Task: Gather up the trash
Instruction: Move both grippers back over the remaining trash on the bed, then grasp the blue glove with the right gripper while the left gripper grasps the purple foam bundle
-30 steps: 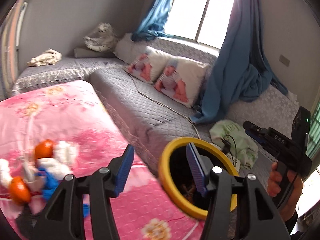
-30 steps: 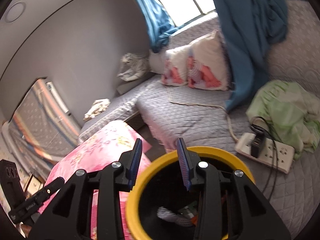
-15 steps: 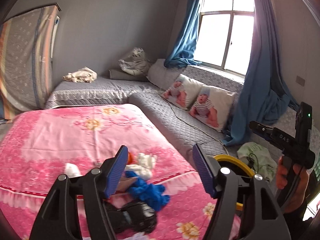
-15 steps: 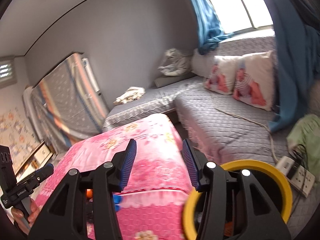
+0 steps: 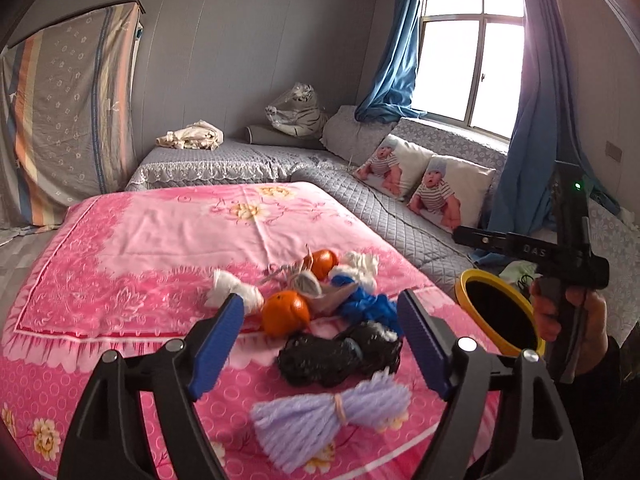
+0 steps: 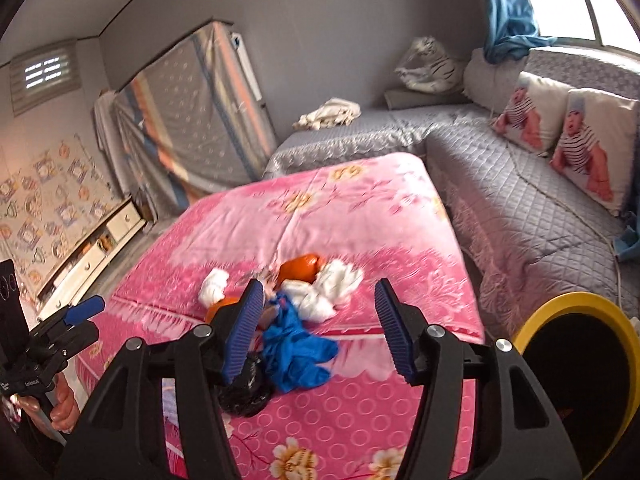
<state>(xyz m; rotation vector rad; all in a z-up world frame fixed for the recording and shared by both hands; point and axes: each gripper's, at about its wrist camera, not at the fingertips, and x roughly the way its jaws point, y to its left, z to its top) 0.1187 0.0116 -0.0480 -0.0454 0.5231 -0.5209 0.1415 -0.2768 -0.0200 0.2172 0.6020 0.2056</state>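
Note:
A heap of trash lies on the pink flowered blanket (image 5: pixel 168 240): two oranges (image 5: pixel 286 312), white tissue wads (image 5: pixel 234 294), a crumpled blue glove (image 5: pixel 366 306), a black plastic bag (image 5: pixel 340 354) and a lilac yarn bundle (image 5: pixel 332 412). My left gripper (image 5: pixel 322 338) hovers just short of the heap, jaws opening, nothing between them. My right gripper (image 6: pixel 320 326) also faces the heap (image 6: pixel 298 334), jaws opening and empty. The yellow-rimmed black bin (image 5: pixel 500 314) stands at the bed's right edge (image 6: pixel 576 372).
A grey quilted sofa (image 5: pixel 400 216) with baby-print pillows (image 5: pixel 448 192) runs along the right. A blue curtain (image 5: pixel 528 120) hangs by the window. A covered mattress (image 5: pixel 68 116) leans on the far wall. A hand holds the right gripper's handle (image 5: pixel 568 320).
Both grippers swung left from over the yellow bin to face the trash heap on the pink blanket. Their jaws widened. The bin now sits at the right edge of both views.

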